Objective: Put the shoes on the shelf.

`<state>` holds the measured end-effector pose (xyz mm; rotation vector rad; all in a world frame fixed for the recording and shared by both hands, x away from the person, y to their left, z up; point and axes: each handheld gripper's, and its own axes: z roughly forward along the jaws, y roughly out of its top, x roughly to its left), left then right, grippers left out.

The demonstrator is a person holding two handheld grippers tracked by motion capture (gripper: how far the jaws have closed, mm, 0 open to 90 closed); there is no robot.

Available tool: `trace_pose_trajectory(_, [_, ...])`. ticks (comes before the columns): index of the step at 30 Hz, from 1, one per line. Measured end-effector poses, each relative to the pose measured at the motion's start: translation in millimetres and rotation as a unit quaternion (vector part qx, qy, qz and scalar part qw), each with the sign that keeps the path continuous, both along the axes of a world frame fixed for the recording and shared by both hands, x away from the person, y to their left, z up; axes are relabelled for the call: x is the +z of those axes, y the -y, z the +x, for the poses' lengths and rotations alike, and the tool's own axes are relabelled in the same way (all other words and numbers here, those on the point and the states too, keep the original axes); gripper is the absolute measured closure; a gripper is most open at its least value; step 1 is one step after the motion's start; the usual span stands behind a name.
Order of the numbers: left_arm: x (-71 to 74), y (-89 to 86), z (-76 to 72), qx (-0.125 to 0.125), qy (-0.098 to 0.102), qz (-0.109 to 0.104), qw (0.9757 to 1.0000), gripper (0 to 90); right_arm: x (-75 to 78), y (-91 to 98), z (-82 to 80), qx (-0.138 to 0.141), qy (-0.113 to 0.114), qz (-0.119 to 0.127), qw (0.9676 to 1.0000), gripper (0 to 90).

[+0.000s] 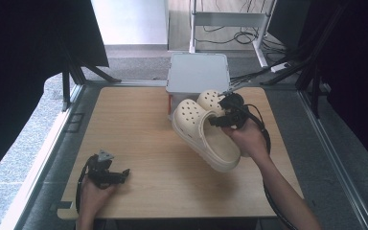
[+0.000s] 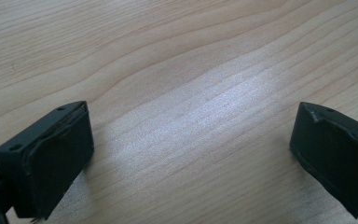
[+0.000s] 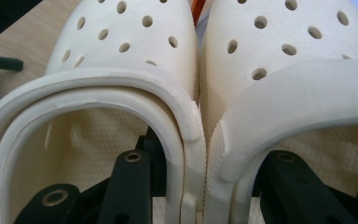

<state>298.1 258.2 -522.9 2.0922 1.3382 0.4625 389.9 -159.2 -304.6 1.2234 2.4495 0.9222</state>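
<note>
The right gripper (image 1: 220,120) is clamped on a pair of cream clogs (image 1: 206,132): one jaw goes inside each shoe and pinches the two inner walls (image 3: 200,140) together. The pair hangs above the far right part of the desk (image 1: 139,143), toes toward the grey lidded box (image 1: 197,72) at the far edge. I think the step is carrying both shoes together. To do it well, keep the squeeze constant, keep the hand level so that neither clog slips off, and move slowly. The left gripper (image 1: 117,176) rests near the near left corner, its jaws apart and empty.
</note>
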Motion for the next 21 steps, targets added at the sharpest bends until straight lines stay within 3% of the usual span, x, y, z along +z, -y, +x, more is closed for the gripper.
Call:
trace_pose_trajectory(12, [0.4,-0.2,0.0,-0.002,-0.003,-0.001,1.0000,0.0,26.0,-9.6,30.3,-0.034,0.002,0.006,0.9994,65.5])
trace_pose_trajectory(18, [0.4,-0.3,0.1,-0.002,-0.002,0.000,1.0000,0.0,37.7,-18.3,53.7,-0.059,0.001,0.006,0.9982,65.5])
trace_pose_trajectory(21, [0.3,-0.3,0.1,-0.002,-0.002,0.000,1.0000,0.0,41.2,-24.2,72.1,-0.086,0.000,0.005,0.9963,65.5])
